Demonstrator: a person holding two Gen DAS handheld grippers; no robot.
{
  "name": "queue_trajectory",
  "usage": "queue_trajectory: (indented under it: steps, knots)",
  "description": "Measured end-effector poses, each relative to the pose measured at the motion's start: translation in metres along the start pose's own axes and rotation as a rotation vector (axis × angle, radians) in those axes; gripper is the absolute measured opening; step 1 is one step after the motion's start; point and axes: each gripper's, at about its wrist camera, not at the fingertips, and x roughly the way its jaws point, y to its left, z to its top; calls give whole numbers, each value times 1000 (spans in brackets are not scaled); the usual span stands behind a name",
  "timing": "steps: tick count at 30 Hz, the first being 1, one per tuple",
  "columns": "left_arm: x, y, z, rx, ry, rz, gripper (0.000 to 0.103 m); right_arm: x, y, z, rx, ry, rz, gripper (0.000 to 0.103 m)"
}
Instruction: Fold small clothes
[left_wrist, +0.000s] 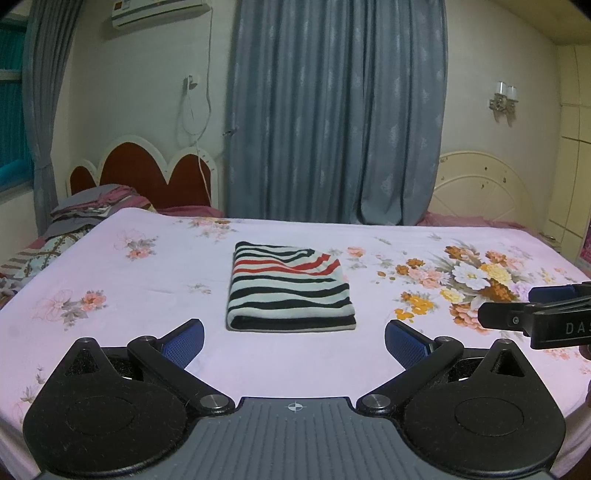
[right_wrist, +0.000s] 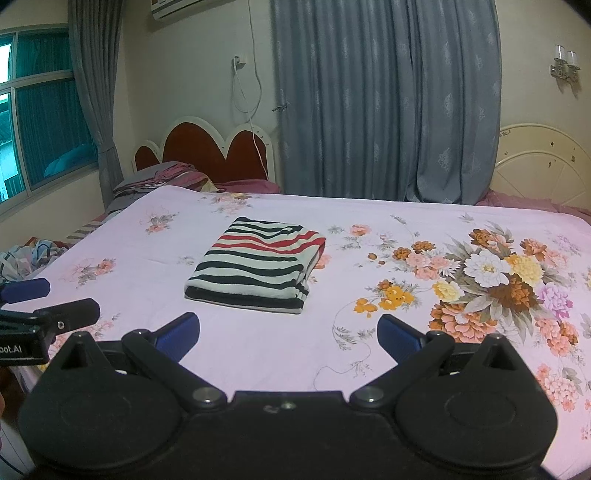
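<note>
So the striped shirt (left_wrist: 290, 286) is folded into a neat rectangle and sits flat on the bed (left_wrist: 147, 280), roughly mid-sheet, with the big flower print (left_wrist: 476, 280) off to its right. Stripes are black and white with a few red ones near the far end. The left gripper (left_wrist: 294, 341) hangs just short of the garment's near edge, jaws spread wide with nothing between them, blue pads (left_wrist: 183, 345) not touching the cloth. Same deal for the right gripper (right_wrist: 289, 334), jaws wide and empty, a bit further to the right of the shirt, over the pink sheet. Each gripper pokes into the edge of the other's view. Behind the bed there's a grey-blue curtain (left_wrist: 332, 110), a red scalloped headboard (left_wrist: 147, 171) and a pile of bedding (left_wrist: 88, 206) on the far left.
</note>
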Motion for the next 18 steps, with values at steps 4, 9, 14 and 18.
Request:
queue_trajectory:
  steps: [4,9,14,18]
  knots:
    - [0,0,0,-3,0,-5,103,0,-1,0,0,1,0,102]
    - [0,1,1,-2,-2,-5,103,1,0,-1,0,0,-4,102]
    - [1,2,1,0,-2,-6,103,1,0,-1,1,0,-5,102]
    - [1,2,1,-2,-2,-5,103,2,0,-1,0,1,-4,102]
